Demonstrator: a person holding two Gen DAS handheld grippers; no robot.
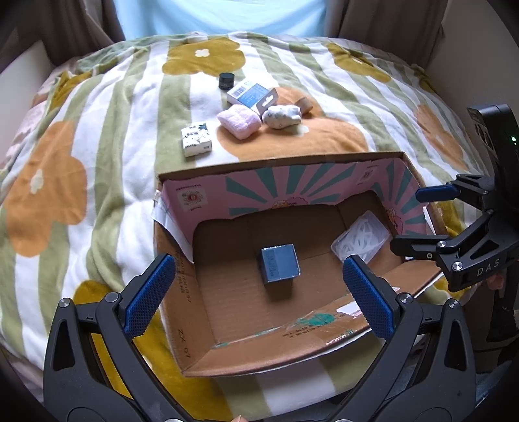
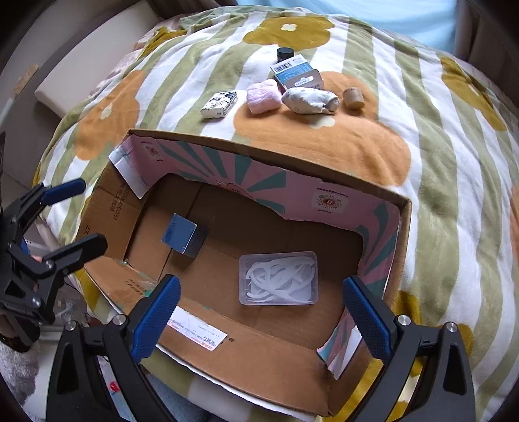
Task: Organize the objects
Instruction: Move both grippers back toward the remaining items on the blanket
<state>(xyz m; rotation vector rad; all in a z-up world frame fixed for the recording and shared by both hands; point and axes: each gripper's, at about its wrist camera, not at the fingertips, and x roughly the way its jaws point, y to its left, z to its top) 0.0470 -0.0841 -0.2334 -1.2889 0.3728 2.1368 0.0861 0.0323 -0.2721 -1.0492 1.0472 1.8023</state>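
An open cardboard box (image 1: 324,349) (image 2: 259,363) lies on a flowered blanket. Inside it are a small blue box (image 1: 280,263) (image 2: 182,235) and a clear plastic case of white strips (image 1: 361,239) (image 2: 278,278). My left gripper (image 1: 259,292) is open and empty above the box's near left side; it also shows in the right wrist view (image 2: 81,214). My right gripper (image 2: 259,306) is open and empty above the near right side, and shows in the left wrist view (image 1: 412,220). Beyond the box lie a tissue pack (image 1: 196,139) (image 2: 219,104), pink towel (image 1: 239,120) (image 2: 262,96), printed cloth roll (image 1: 281,116) (image 2: 309,100), blue-white carton (image 1: 251,94) (image 2: 296,75), black jar (image 1: 226,80) (image 2: 284,54) and brown cylinder (image 1: 304,104) (image 2: 353,98).
The striped flowered blanket (image 1: 97,146) (image 2: 438,162) covers a bed. Brown curtains (image 1: 81,26) and a pale blue panel (image 1: 220,16) stand behind it. A beige wall or bed edge (image 2: 81,74) runs along the left side.
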